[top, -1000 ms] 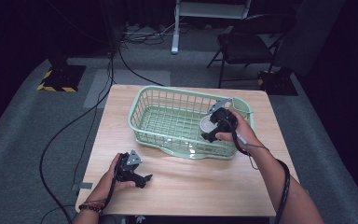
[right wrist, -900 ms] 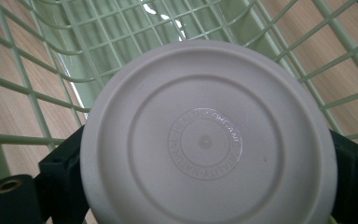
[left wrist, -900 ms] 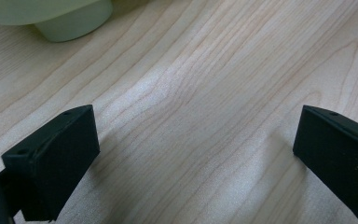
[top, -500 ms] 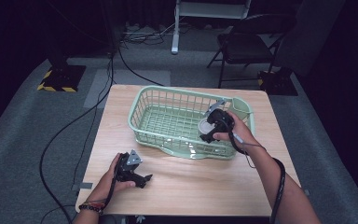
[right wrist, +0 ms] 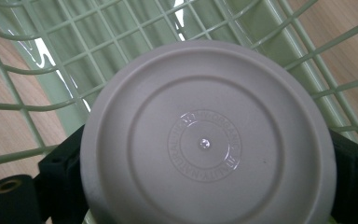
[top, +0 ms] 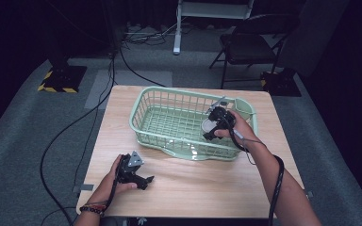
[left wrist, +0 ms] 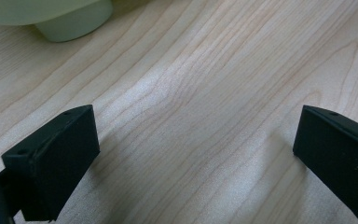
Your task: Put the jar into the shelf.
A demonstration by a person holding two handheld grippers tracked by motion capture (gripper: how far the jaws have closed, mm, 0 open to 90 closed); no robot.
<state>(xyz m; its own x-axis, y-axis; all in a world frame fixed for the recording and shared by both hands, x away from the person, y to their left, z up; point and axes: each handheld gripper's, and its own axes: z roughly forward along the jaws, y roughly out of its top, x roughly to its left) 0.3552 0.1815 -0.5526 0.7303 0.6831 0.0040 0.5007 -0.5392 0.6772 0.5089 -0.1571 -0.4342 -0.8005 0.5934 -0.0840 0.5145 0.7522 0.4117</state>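
A pale green wire basket point(top: 169, 120) stands on the wooden table point(top: 202, 181). My right gripper point(top: 212, 128) is inside its right end, shut on a grey round bowl point(top: 208, 125) held on edge. In the right gripper view the bowl's underside point(right wrist: 207, 140) faces the camera, with the black jaws pressing its left and right rim and the basket mesh point(right wrist: 98, 51) behind it. My left gripper point(top: 143, 180) rests low over the table near the front left, open, with bare wood between its jaws point(left wrist: 191, 140).
A green foot of the basket point(left wrist: 70, 21) shows at the top left of the left gripper view. Cables point(top: 89, 122) run over the grey floor left of the table. A folding chair point(top: 250, 44) stands behind the table.
My right gripper has carried the bowl slightly farther back and up within the basket's right end. The left gripper has stayed put.
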